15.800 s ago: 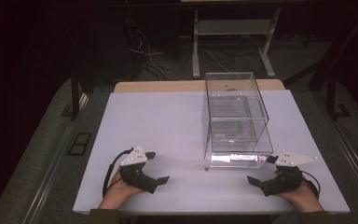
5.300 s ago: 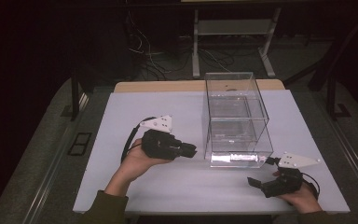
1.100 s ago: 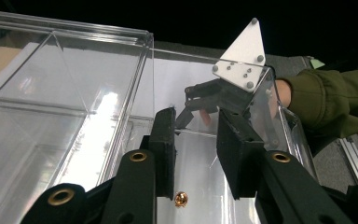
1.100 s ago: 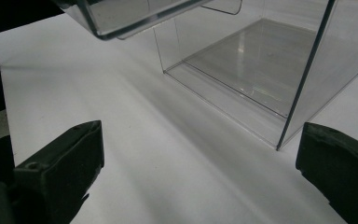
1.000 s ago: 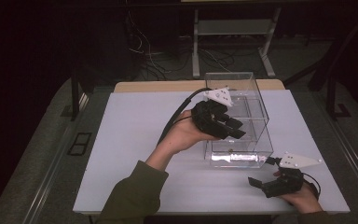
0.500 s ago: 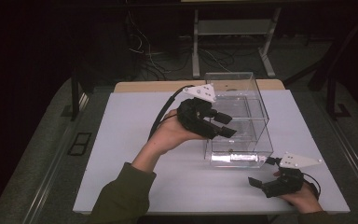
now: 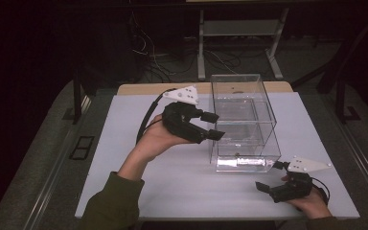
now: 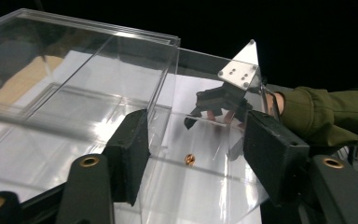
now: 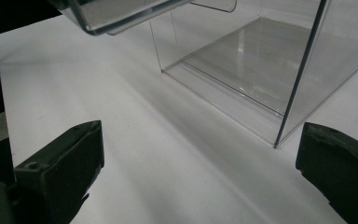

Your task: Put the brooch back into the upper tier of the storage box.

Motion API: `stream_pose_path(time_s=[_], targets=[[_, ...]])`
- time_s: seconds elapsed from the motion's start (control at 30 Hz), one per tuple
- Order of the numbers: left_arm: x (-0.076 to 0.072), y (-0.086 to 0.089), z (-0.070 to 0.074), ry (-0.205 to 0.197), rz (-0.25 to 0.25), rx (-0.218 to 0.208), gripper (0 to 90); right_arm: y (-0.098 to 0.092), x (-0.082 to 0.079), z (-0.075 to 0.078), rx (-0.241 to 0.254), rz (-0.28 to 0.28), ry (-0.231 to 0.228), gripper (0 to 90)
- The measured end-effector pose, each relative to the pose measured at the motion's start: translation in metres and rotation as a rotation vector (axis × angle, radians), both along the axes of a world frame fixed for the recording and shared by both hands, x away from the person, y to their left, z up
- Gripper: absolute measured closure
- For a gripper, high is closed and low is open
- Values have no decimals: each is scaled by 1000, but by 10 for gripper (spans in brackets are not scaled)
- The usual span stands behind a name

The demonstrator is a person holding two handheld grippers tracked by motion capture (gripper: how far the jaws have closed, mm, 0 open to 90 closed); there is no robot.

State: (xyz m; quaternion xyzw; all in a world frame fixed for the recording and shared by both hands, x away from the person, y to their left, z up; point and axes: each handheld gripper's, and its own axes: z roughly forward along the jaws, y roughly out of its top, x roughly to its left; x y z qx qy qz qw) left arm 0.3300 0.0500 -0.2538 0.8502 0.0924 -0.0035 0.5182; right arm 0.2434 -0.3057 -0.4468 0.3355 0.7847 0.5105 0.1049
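- Nearest you, your right gripper (image 7: 269, 188) rests on the white table (image 7: 124, 143) beside the front corner of the clear acrylic two-tier drawer box (image 7: 242, 122), jaws wide apart, holding nothing.
- Farther off, your left gripper (image 7: 214, 126) hangs at the box's left wall; its jaws have just been opening, about half spread, with the wall's edge between them, unpressed.
- You look to be letting go; next, draw that hand clear.
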Motion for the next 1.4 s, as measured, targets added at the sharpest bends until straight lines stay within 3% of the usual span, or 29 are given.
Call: stream_pose_path(time_s=[0.27, 0.3, 0.6, 0.9, 1.2, 1.4], targets=[[-5, 19, -9, -24, 59, -2, 318, 1, 0, 0, -7, 1, -3, 9], [-6, 20, -12, -14, 76, -21, 311, 1, 0, 0, -7, 2, -3, 9], [-10, 41, -28, -38, 130, -3, 246, 1, 0, 0, -10, 1, -2, 9], [-18, 54, -46, -62, 208, -11, 160, 1, 0, 0, -10, 1, -2, 9], [-23, 65, -72, -63, 264, -12, 79, 1, -1, 0, -10, -2, -4, 9], [-26, 72, -86, -60, 309, -35, 6, 1, 0, 0, -13, 2, -4, 9]])
